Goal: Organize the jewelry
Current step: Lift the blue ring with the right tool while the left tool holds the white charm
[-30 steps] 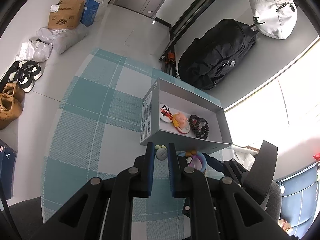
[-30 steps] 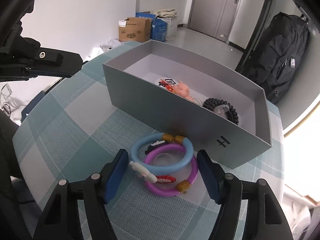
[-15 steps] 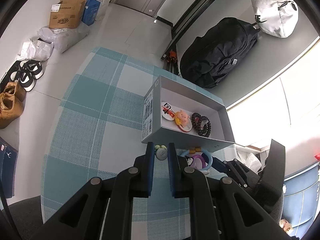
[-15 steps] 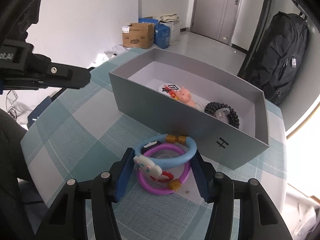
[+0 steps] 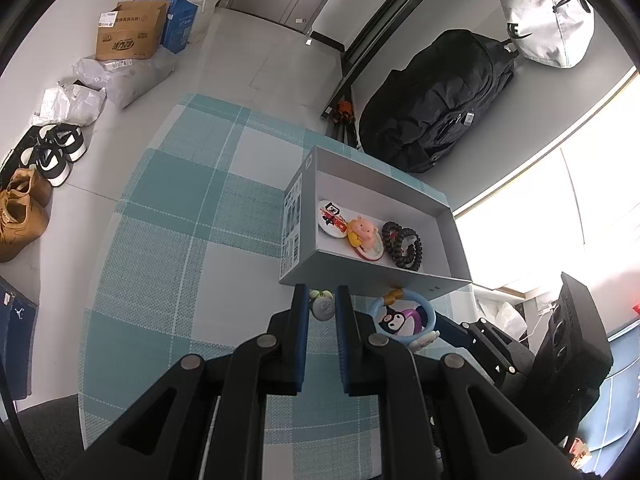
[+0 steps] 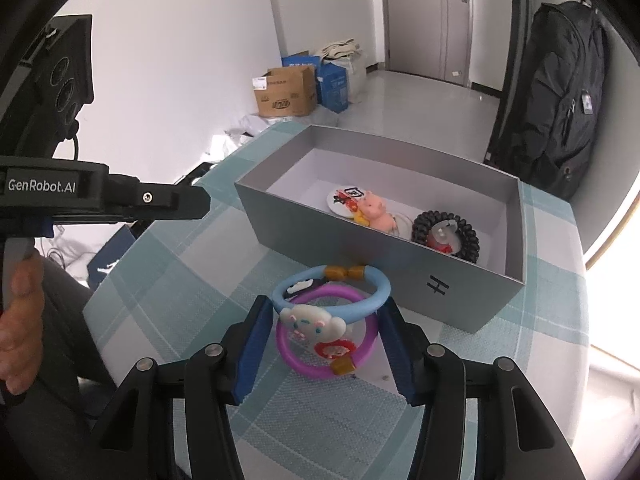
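Nearest to us, our right gripper (image 6: 326, 330) has just been closing its jaws around two stacked bracelets, a blue bracelet (image 6: 332, 292) with a white cartoon charm lying over a purple bracelet (image 6: 326, 344); the blue pads sit against the blue ring's sides, lifting it a little off the checked desk (image 6: 168, 264). Our left gripper (image 5: 322, 308) has its jaws nearly together, and we cannot tell whether they touch the small green-eared charm (image 5: 322, 300) seen between their tips. Just beyond stands the grey box (image 6: 400, 256), holding a round badge (image 6: 344, 200), a pink pig figure (image 6: 376, 210) and a black beaded bracelet (image 6: 446, 236). Past the desk, a black backpack (image 6: 556, 108) leans against the wall.
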`<state>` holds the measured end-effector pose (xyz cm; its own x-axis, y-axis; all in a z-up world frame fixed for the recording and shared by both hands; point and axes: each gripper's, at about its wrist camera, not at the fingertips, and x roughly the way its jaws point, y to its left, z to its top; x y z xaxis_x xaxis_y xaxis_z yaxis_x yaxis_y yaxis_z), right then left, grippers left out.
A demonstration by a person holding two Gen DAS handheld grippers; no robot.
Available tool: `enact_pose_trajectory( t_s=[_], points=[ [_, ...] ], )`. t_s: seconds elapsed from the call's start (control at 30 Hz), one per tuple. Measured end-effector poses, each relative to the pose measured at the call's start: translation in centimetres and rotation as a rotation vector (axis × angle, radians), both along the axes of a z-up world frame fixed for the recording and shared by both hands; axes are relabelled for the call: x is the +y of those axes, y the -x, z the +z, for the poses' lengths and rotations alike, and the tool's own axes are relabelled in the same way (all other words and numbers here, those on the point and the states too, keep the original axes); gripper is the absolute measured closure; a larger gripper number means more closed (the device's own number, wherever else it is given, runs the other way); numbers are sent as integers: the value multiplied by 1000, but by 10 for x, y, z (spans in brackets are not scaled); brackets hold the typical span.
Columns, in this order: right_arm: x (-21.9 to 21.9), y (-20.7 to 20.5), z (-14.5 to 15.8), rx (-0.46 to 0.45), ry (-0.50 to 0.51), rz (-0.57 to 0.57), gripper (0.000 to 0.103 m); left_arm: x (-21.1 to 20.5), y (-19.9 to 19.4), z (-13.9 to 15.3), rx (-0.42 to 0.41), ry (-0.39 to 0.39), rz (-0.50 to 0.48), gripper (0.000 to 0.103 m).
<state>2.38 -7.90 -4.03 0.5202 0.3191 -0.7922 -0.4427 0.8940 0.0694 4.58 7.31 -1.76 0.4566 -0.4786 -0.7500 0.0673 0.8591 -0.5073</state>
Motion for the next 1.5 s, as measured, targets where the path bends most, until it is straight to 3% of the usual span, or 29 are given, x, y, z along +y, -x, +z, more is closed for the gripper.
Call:
enact_pose_trajectory(
  t_s=[0.27, 0.33, 0.4, 0.47, 0.53, 0.6, 0.73, 0.97, 1.07, 1.13, 1.2, 1.5],
  points=[
    [-16, 0, 14, 21, -111, 6, 60, -3, -1, -1, 11, -6, -5, 94],
    [-17, 1, 14, 27, -111, 7, 71, -5, -2, 0, 10, -8, -10, 94],
    [-17, -2, 9, 52, -112, 8, 76, -8, -2, -1, 10, -13, -17, 94],
    [-19, -4, 6, 54, -113, -13, 73, -10, -2, -1, 11, -17, -20, 94],
    [-21, -6, 5, 54, -111, -43, 43, -10, -1, -2, 15, -16, -20, 94],
    [-24, -8, 3, 54, -125, -73, 32, -9, -1, -3, 19, -16, -19, 94],
    [-16, -19, 0, 96, -153, -57, 32, -7, -2, -4, 27, -14, -10, 94],
    [19, -32, -16, 150, 8, -23, 32, -4, -6, -8, 43, -2, 5, 94],
    [31, -32, -14, 129, 92, -10, 36, -4, -8, -9, 50, 3, 6, 94],
    [35, -32, -14, 122, 119, -4, 50, -2, -8, -10, 54, 8, 10, 94],
    [36, -33, -13, 121, 138, -7, 58, -1, -9, -10, 56, 13, 11, 94],
    [24, -21, -4, 110, 67, 15, 61, 1, -7, -7, 41, 24, 22, 94]
  ],
)
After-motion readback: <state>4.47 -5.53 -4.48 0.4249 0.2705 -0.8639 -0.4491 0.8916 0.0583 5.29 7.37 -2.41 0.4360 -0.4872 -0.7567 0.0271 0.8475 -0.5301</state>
